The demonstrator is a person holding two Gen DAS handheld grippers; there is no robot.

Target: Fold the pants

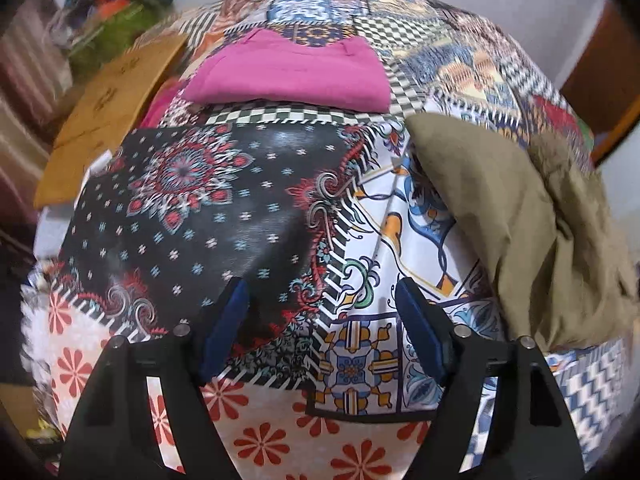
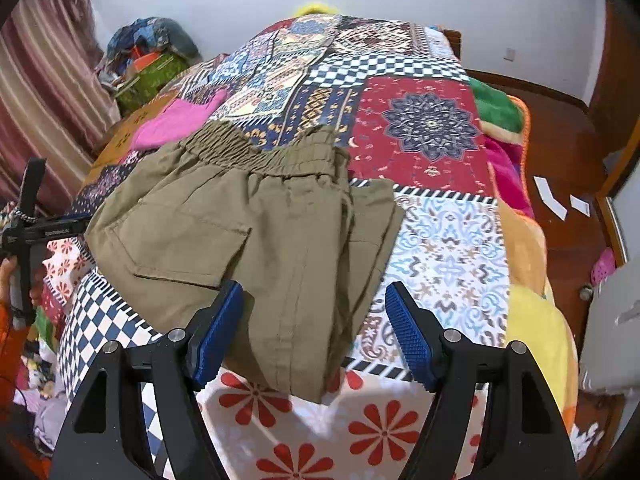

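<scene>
Olive-green pants (image 2: 256, 232) lie folded on the patchwork bedspread (image 2: 440, 240), elastic waistband at the far end. My right gripper (image 2: 314, 328) is open, just above the near end of the pants, holding nothing. In the left wrist view the same pants (image 1: 520, 224) lie at the right. My left gripper (image 1: 320, 320) is open and empty over the bare bedspread (image 1: 200, 208), left of the pants. The left gripper's body (image 2: 28, 224) also shows at the left edge of the right wrist view.
A folded pink garment (image 1: 292, 72) lies farther up the bed, also in the right wrist view (image 2: 176, 122). A brown cardboard sheet (image 1: 108, 108) lies at the bed's left edge. Blankets (image 2: 516, 240) hang at the right edge. A clutter pile (image 2: 148, 64) stands by the curtain.
</scene>
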